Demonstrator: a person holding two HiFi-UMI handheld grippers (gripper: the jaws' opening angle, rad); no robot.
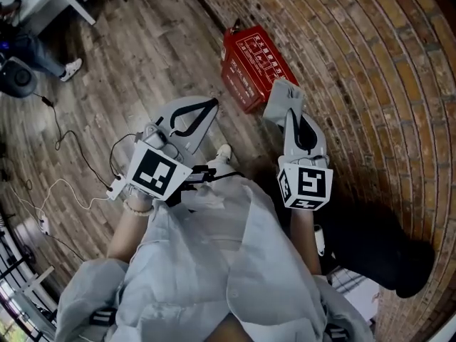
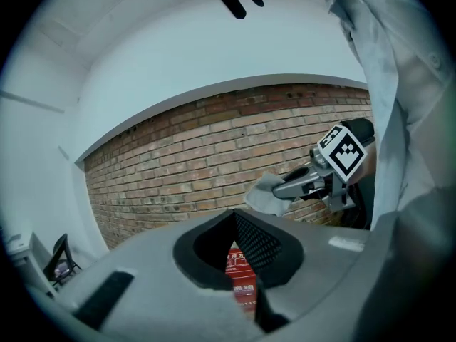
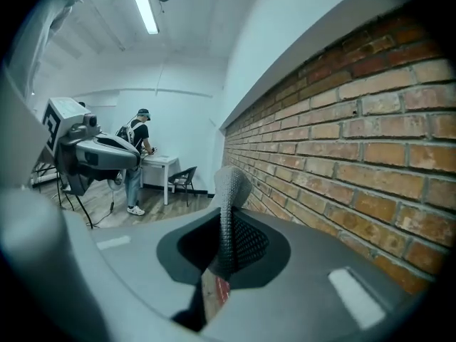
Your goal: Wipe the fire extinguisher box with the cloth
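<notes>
Red metal fire extinguisher box (image 1: 253,66) with pale printed panels on its face, set on a brown wooden plank floor (image 1: 128,55), right at the foot of a red-brown brick wall (image 1: 370,63). Seen again as a red patch (image 2: 240,280) low in the left gripper view, and as a thin red sliver (image 3: 222,287) in the right gripper view.

Just beside the box's near corner in the head view: a pale grey woven cloth (image 1: 280,95), pinched edge-on in the right gripper (image 1: 288,109), jaws clenched on it. Contact between cloth and box not clear. Same cloth (image 3: 228,184) standing up between the jaws in the right gripper view, and bunched at the tip (image 2: 263,194) in the left gripper view.

Further left, well apart from the box: the left gripper (image 1: 212,105), jaws pressed together at the tips, nothing between them.

Below both, a pale grey shirt (image 1: 214,262). At the far left, thin white cables (image 1: 64,184) trailing over the floor.

Deep in the right gripper view: a person (image 3: 135,159) standing at a small white table (image 3: 160,161), a dark chair (image 3: 184,178) beside it, a long strip light (image 3: 144,4) overhead.
</notes>
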